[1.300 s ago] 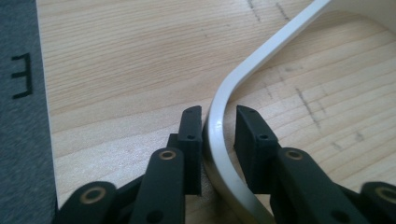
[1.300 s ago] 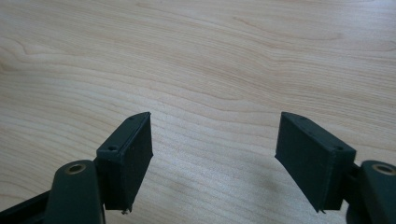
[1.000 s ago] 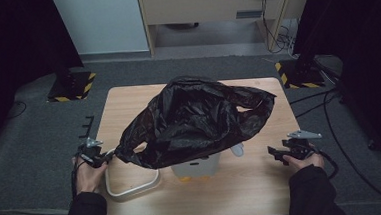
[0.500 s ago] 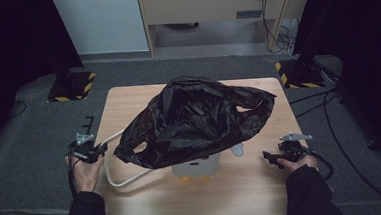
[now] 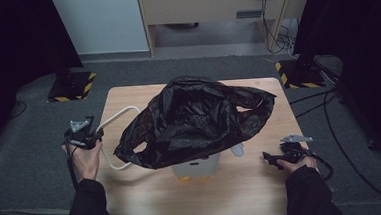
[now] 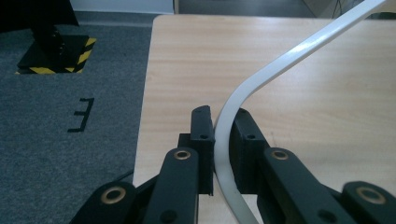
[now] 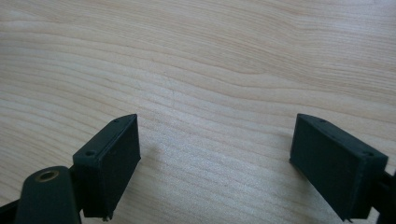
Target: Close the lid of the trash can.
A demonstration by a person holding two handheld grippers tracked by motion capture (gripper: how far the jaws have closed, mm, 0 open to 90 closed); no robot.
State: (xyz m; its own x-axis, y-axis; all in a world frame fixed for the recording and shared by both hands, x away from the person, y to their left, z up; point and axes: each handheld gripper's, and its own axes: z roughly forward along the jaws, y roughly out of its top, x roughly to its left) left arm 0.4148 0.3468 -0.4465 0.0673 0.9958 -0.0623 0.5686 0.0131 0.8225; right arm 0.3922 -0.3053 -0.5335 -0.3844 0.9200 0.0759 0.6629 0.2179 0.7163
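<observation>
A crumpled black plastic bag [image 5: 194, 120] lies draped over a small white bin [image 5: 197, 168] at the middle of the wooden table [image 5: 234, 195]. My left gripper [image 5: 96, 137] hangs at the table's left edge, shut on a thin white hoop [image 5: 116, 114] that is lifted and tilted, its far end under the bag. In the left gripper view the hoop [image 6: 280, 60] runs between the two pads [image 6: 222, 116]. My right gripper [image 5: 269, 158] rests low at the front right, open. Its jaws [image 7: 217, 140] have just been opening, with bare wood between them.
A small pale piece [image 5: 237, 149] lies beside the bin. On the grey floor stand black posts with yellow-striped bases at far left [image 5: 69, 87] and far right [image 5: 301, 73]. Cables [image 5: 328, 104] trail on the right. A cabinet [image 5: 207, 6] stands behind the table.
My left gripper has risen with the white hoop, which has come up off the table and tilted. The right gripper's jaws have spread wider while that hand stayed in place.
</observation>
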